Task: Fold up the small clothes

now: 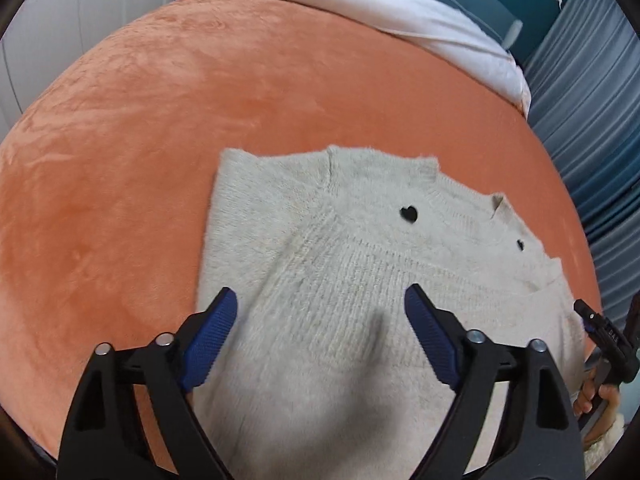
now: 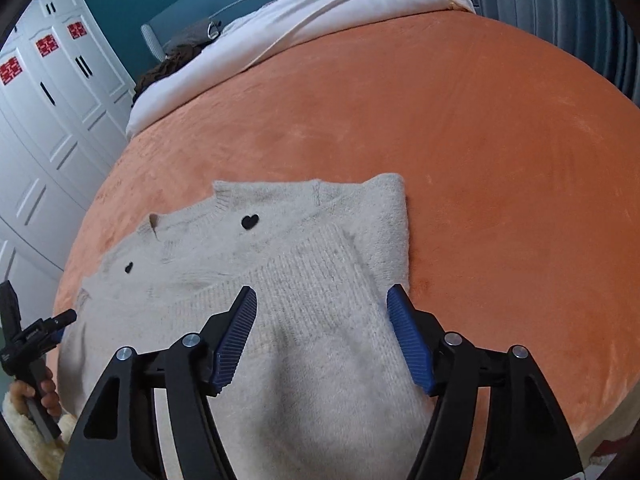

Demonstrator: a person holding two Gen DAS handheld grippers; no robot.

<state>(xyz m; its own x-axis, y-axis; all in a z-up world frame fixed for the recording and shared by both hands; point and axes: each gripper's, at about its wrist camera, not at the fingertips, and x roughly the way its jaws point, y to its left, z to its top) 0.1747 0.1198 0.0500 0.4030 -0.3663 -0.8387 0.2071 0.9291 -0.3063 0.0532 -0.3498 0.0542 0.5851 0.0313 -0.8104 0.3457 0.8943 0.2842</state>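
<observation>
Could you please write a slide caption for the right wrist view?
Open right tool above a folded cream sweater on an orange blanket.

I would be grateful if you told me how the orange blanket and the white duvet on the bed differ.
The orange blanket lies spread smooth; the white duvet is bunched at the headboard end. The cream sweater rests on the blanket, with none of it on the duvet. The blanket looks plush; the duvet looks smoother. Both cover the same bed.
</observation>
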